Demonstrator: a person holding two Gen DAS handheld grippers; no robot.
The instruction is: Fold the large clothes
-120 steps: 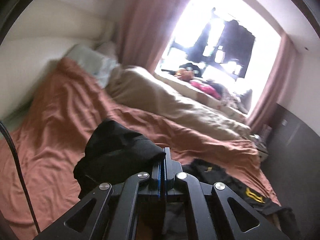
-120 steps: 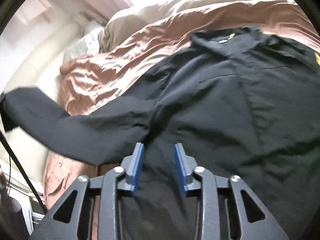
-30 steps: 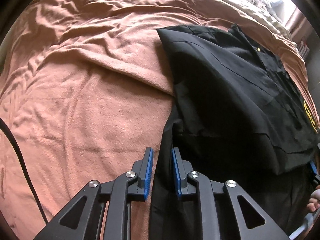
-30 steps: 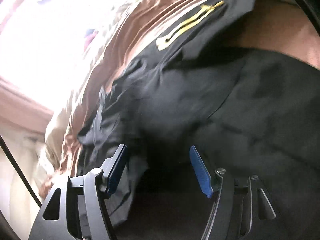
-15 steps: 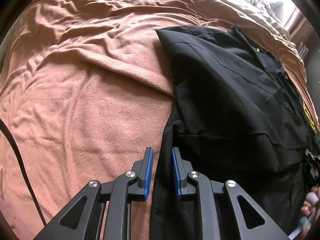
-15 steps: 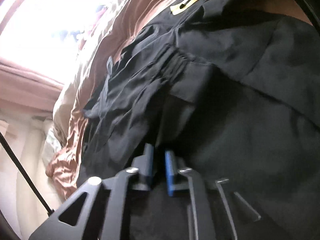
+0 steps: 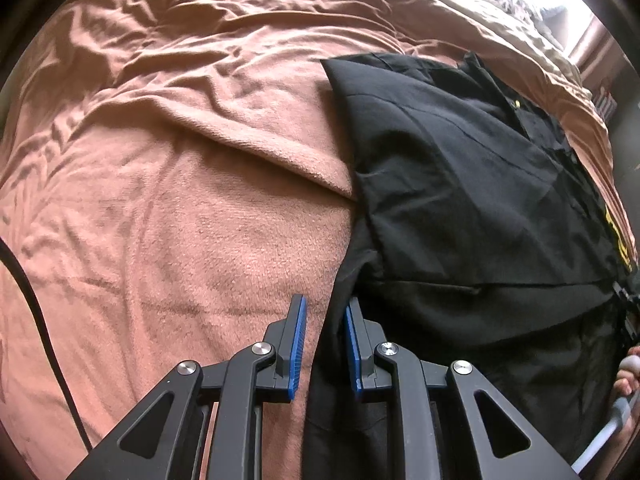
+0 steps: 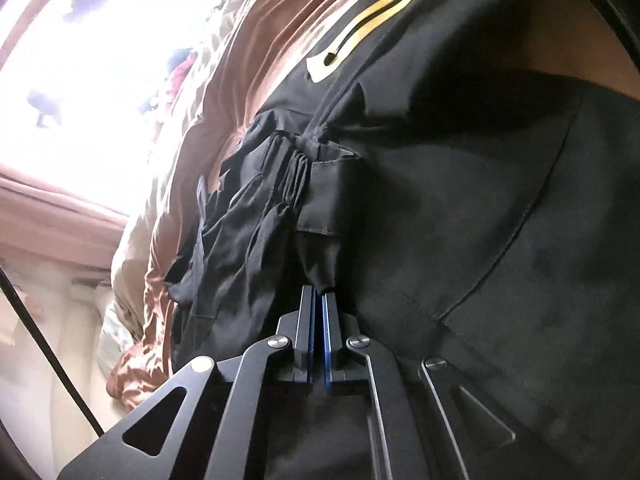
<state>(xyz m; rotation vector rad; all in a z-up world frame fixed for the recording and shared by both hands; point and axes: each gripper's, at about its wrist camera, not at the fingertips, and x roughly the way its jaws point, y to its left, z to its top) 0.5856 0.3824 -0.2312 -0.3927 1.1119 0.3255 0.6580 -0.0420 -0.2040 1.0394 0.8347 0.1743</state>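
Note:
A large black jacket (image 7: 472,200) with yellow markings lies on the rust-coloured blanket (image 7: 160,200), one sleeve folded across its body. My left gripper (image 7: 324,320) is open, its blue-padded jaws a small gap apart astride the jacket's near left edge. My right gripper (image 8: 318,308) is shut on a bunched fold of the black jacket (image 8: 480,240) near its gathered cuff. A yellow stripe (image 8: 376,12) shows further up.
The blanket (image 8: 256,52) covers the bed, with a beige duvet (image 7: 460,4) along its far side. A bright window (image 8: 80,40) and pink curtain lie beyond. A black cable (image 7: 36,320) hangs at the left. A hand (image 7: 628,376) shows at the right edge.
My right gripper went from wide open to shut on the jacket fabric. My left gripper stays open over the jacket edge and has barely moved.

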